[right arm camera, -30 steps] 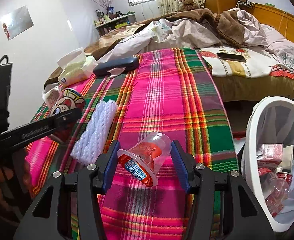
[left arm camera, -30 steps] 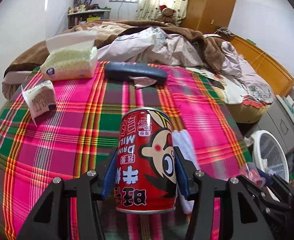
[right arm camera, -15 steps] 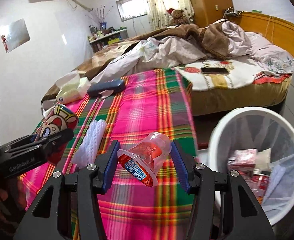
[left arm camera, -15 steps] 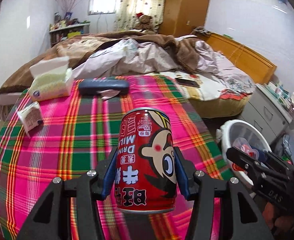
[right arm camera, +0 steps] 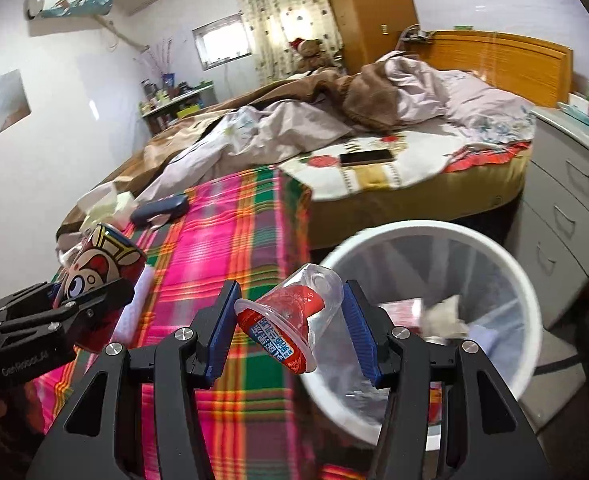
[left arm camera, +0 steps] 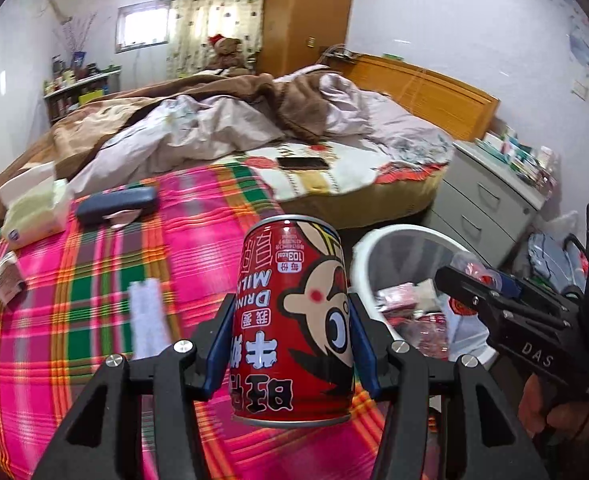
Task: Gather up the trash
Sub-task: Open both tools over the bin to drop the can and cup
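My left gripper is clamped on a red drink can, upside down, with both blue pads pressed against its sides. The can is lifted clear of the counter, which is covered in a pink, green and orange plaid cloth. My right gripper pinches a clear plastic cup with a red label; the cup lies tilted on its side between the pads, mouth toward the near left and base toward the far right.

The white trash bin stands on the floor just right of the counter, lined with a clear bag and already holding wrappers and other rubbish. In the right wrist view the cup sits in front of the bin's left rim. In the left wrist view the bin shows just right of the can, and my right gripper reaches in from the right above it.

Left on the counter are a white knitted piece near the can, a small carton at the far left edge, a tissue pack and a dark glasses case at the far end. Beyond lies an unmade bed with a phone on it.
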`<state>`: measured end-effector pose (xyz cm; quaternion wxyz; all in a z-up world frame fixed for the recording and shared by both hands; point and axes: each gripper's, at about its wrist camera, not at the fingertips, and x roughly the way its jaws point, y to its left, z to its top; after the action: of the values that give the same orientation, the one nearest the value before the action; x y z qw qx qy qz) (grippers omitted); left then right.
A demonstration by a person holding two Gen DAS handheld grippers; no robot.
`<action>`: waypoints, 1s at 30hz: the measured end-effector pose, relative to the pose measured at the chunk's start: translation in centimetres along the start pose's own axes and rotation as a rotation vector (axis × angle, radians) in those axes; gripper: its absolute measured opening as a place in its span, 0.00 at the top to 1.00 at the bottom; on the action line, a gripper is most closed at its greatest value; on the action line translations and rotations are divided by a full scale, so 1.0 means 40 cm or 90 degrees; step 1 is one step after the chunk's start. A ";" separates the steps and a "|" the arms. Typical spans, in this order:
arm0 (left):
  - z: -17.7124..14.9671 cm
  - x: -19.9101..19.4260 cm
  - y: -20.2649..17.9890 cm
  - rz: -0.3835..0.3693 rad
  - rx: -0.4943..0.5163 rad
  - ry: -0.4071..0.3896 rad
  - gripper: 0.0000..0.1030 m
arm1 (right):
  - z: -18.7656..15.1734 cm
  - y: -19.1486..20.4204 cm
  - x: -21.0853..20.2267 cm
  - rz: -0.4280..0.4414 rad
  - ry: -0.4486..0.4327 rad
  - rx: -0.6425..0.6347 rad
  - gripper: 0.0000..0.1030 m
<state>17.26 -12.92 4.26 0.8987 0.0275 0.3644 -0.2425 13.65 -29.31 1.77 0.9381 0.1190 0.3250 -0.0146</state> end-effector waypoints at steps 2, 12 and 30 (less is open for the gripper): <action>0.003 0.012 -0.031 -0.013 0.008 0.004 0.47 | 0.000 -0.031 -0.004 -0.012 0.001 0.009 0.48; 0.006 0.105 -0.193 -0.079 0.060 0.052 0.47 | -0.009 -0.173 -0.002 -0.084 0.023 0.053 0.48; 0.003 0.203 -0.288 -0.105 0.082 0.092 0.40 | -0.027 -0.283 0.046 -0.110 0.082 0.061 0.48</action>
<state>17.11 -26.47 0.39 0.8435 0.0722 0.4128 -0.3361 13.26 -39.95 -2.58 0.9039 0.1358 0.3923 -0.1032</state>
